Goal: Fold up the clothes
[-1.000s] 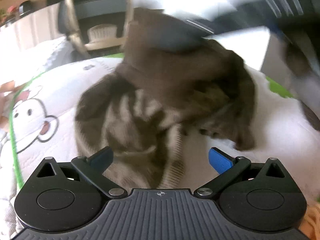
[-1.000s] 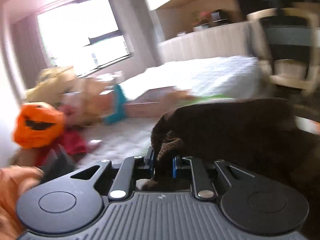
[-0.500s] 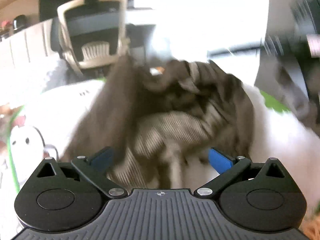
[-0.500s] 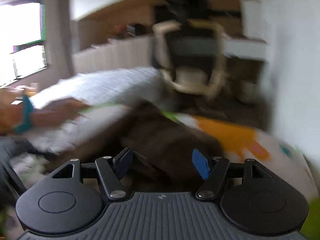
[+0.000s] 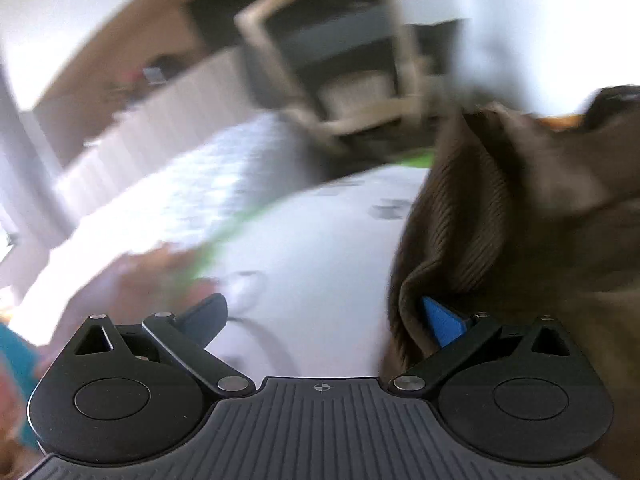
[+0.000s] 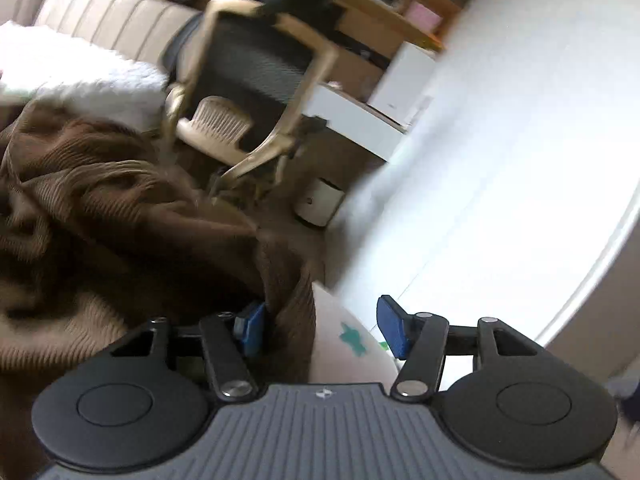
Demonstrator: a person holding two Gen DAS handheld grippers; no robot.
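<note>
Both grippers' jaws spread: left gripper [image 5: 322,314] w/ brown sweater [image 5: 500,216] at its right pad; right gripper [image 6: 320,326] closing, sweater edge between, unpinched.

Home bedroom; bed with printed quilt [image 5: 320,248]; padded headboard [image 6: 120,20]; desk chair [image 6: 256,72]; desk [image 6: 352,116].

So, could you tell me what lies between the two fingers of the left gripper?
In the left wrist view, mostly bare white bedding; the brown sweater only drapes against the right finger of the open left gripper.
</note>
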